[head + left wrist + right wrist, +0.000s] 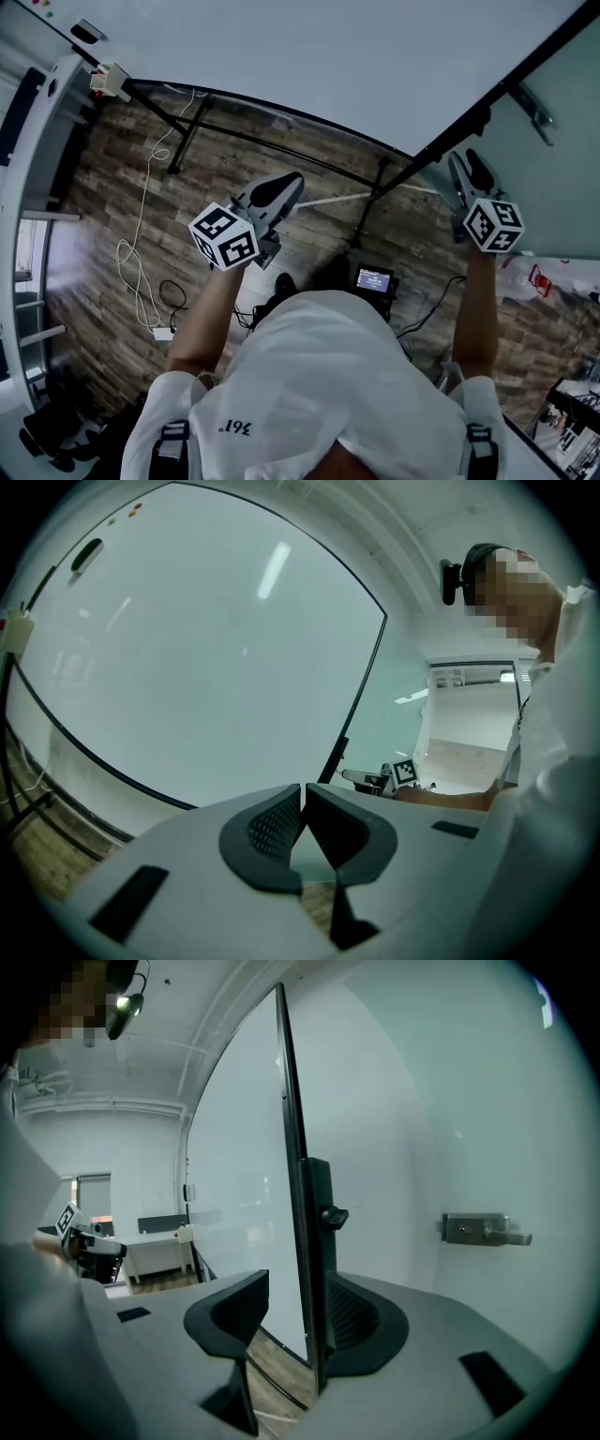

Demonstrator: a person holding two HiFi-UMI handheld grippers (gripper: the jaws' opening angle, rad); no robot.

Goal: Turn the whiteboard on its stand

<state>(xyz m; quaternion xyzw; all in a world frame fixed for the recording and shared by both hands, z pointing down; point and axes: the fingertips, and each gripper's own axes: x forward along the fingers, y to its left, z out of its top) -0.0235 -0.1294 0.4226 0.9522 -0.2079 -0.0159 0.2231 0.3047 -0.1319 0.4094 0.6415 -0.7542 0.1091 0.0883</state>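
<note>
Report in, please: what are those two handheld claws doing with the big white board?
Left gripper shut, empty. Right gripper open, straddling the side edge of the large black-framed whiteboard, not clamped. Nothing seen blocking the board.

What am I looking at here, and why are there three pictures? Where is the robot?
There is no robot: a person in a white shirt holds a gripper in each hand. The head view comes from a camera on the person's head, looking down; the other two come from cameras riding on the grippers, looking along their fingers. Ahead stands a large white whiteboard with a dark frame on a black metal stand, over a wood-plank floor with a white cable. The left gripper has its fingers together, holding nothing. The right gripper has its fingers apart with the whiteboard's dark edge between them; a gap shows beside one finger, so it isn't clamped.
</note>
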